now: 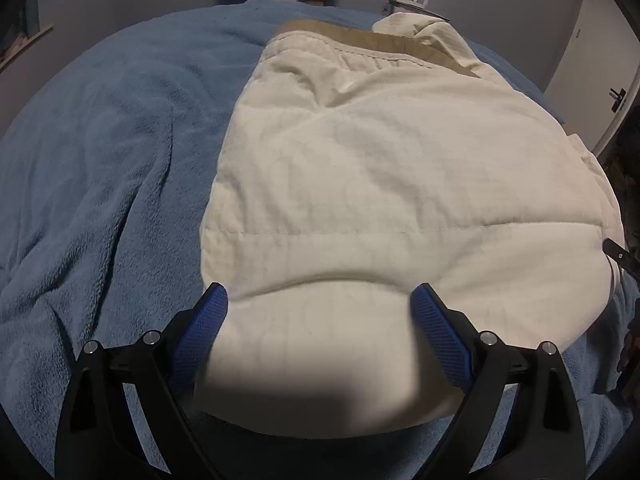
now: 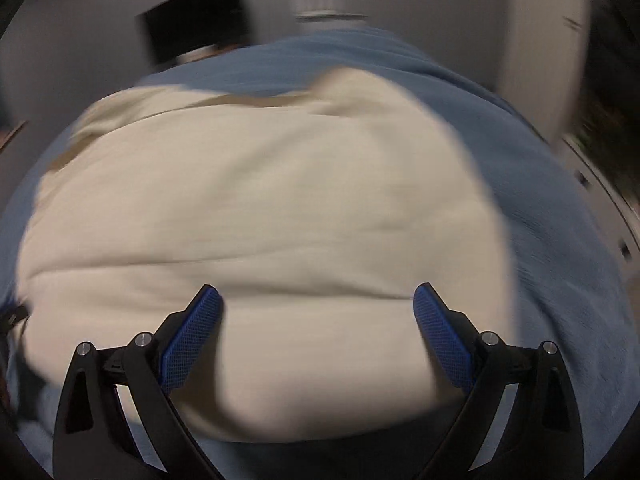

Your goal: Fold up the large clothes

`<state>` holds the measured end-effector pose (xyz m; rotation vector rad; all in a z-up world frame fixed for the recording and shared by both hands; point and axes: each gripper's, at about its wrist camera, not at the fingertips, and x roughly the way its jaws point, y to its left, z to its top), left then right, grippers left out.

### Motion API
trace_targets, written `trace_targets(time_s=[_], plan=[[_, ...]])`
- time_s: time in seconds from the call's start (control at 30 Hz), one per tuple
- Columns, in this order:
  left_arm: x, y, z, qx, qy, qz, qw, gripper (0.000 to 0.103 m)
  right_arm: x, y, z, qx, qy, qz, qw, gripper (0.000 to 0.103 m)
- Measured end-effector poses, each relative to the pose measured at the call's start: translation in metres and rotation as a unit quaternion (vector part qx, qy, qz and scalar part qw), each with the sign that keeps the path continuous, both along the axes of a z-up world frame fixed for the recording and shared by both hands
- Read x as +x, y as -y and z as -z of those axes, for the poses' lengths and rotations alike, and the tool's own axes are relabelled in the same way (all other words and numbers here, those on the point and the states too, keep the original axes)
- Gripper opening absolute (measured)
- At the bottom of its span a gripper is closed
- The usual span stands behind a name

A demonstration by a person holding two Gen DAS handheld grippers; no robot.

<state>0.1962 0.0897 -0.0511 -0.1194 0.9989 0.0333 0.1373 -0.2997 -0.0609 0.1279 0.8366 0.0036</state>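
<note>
Cream quilted garment (image 1: 380, 184) laid on blue fleece-covered bed (image 1: 100, 160); grey walls, white door (image 1: 592, 40); both grippers (image 1: 320, 300) (image 2: 318, 300) held released.

Cream jacket (image 1: 400, 168) – blue blanket (image 1: 100, 140)

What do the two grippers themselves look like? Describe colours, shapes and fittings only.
The left gripper and the right gripper look alike: black angular linkage arms with round silver pivot bolts, each ending in a flat finger faced with a blue cross-hatched pad. No cables, markings or sleeves are visible.
</note>
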Motion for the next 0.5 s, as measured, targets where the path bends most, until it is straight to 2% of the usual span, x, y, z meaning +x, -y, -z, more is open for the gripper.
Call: trace_targets(time_s=[0.1,0.17,0.33,0.43,0.5], plan=[[0.0,0.0,0.002,0.015,0.0,0.001,0.9999,0.091,-0.001,0.031,0.006,0.042,-0.016,0.045,0.998,0.093],[0.0,0.001,-0.002,0.024,0.008,0.0,0.9997,0.09,-0.003,0.029,0.001,0.028,-0.016,0.052,0.998,0.093],[-0.005,0.021,-0.026,0.036,0.063,0.019,0.9972,0.089,-0.013,-0.006,-0.022,0.003,0.035,0.0,0.999,0.093],[-0.006,0.04,-0.028,0.066,0.073,0.045,0.9941,0.089,-0.007,-0.025,-0.025,-0.009,0.05,-0.032,0.998,0.093],[-0.005,0.047,-0.024,0.081,0.067,0.055,0.9929,0.089,0.001,-0.028,-0.02,-0.023,0.043,-0.038,0.998,0.093]])
